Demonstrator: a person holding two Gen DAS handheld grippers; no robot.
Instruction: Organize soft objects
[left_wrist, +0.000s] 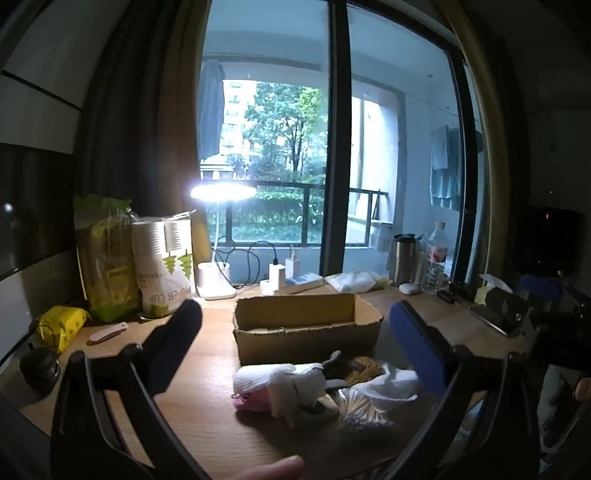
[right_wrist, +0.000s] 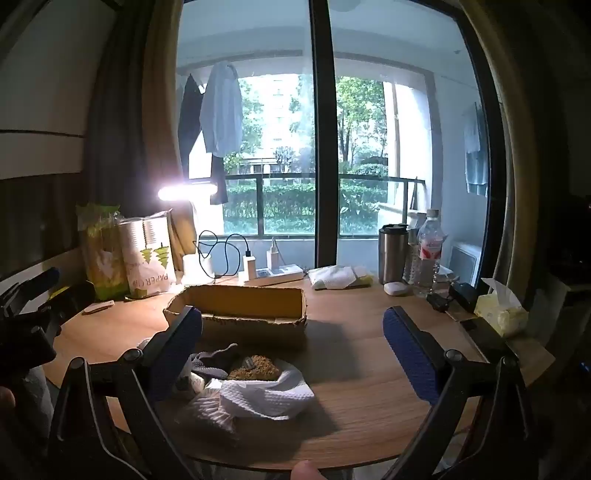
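We hold the left gripper (left_wrist: 295, 332) and the right gripper (right_wrist: 291, 332) with jaws spread wide and nothing between them, above the wooden desk (right_wrist: 369, 354), where the heap of soft objects (left_wrist: 317, 387) lies just in front of the open cardboard box (left_wrist: 306, 325).

Both wrist views face the window across the desk (left_wrist: 207, 435).
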